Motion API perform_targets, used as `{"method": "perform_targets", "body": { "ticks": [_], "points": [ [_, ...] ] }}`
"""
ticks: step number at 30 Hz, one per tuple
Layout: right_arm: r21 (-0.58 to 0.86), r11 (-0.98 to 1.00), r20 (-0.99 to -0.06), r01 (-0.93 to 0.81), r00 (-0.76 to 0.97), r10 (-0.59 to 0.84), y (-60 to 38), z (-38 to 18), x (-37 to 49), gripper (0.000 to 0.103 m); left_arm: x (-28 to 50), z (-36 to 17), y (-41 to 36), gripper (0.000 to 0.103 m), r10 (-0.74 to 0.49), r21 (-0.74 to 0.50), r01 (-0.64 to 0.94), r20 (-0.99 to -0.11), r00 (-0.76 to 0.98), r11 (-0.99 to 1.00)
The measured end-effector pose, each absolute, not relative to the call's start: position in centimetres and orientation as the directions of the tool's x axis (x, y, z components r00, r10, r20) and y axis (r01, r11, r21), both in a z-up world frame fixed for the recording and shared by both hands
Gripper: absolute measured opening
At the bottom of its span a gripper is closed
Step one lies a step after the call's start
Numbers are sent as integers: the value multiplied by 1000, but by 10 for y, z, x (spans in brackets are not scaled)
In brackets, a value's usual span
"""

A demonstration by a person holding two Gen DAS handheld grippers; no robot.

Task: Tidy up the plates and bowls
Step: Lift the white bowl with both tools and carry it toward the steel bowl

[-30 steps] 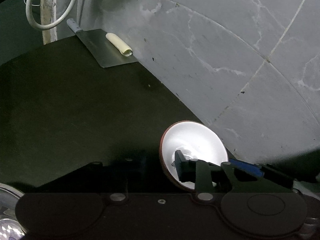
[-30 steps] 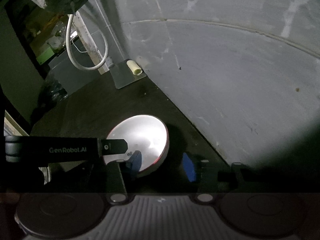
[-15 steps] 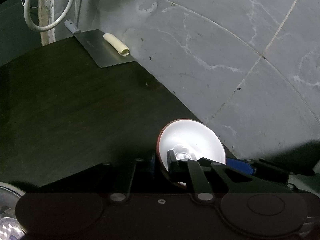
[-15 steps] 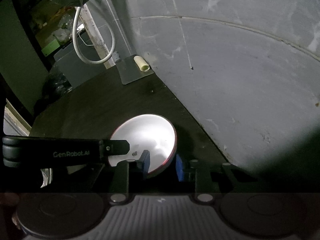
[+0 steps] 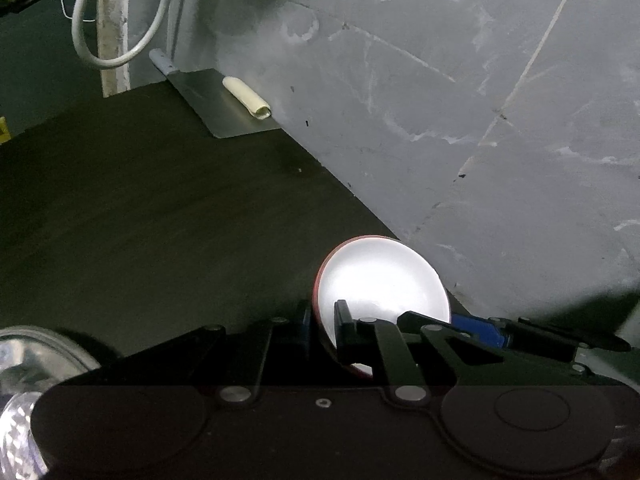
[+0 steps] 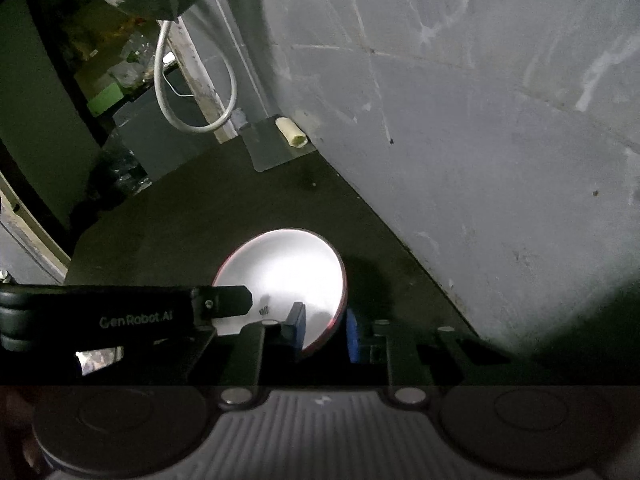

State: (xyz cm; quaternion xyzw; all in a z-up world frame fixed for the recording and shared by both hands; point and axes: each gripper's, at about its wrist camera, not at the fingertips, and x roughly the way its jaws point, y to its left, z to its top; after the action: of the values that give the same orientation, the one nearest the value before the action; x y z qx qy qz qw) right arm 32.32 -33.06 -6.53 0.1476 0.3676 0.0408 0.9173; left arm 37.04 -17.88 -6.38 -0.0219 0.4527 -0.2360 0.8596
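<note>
A small bowl (image 5: 380,276), white inside with a red outside, is held over the dark countertop (image 5: 160,208) close to the grey wall. My left gripper (image 5: 322,326) is shut on its left rim, one finger inside, one outside. My right gripper (image 6: 326,330) is shut on its right rim (image 6: 338,312) with blue pads (image 6: 352,334). The bowl (image 6: 284,272) is tilted toward the cameras. The left gripper's body (image 6: 120,320) shows in the right wrist view.
A flat metal sheet (image 5: 224,104) with a cream roll (image 5: 248,98) lies at the counter's far corner by a white hose loop (image 5: 120,20). A shiny glass or steel dish (image 5: 28,360) sits at lower left. The grey marbled wall (image 5: 480,120) runs along the right.
Both grippers have closed onto the bowl's rim; one second ago the right jaws were wide apart. The bowl has shifted slightly away from the wall.
</note>
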Motion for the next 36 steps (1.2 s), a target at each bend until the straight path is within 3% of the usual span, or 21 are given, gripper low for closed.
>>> {"method": "perform_targets", "body": {
  "ticks": [23,36],
  "points": [
    [298,953,-588,-49,777,224,-300,-18,240,24,277,-15,-136,12,-412,-234,360,-707,575,903],
    [291,935,-562,-201,755,338,-251,1,193,24,207,1,-75,12,-348,-232,262,-688,636,937]
  ]
}}
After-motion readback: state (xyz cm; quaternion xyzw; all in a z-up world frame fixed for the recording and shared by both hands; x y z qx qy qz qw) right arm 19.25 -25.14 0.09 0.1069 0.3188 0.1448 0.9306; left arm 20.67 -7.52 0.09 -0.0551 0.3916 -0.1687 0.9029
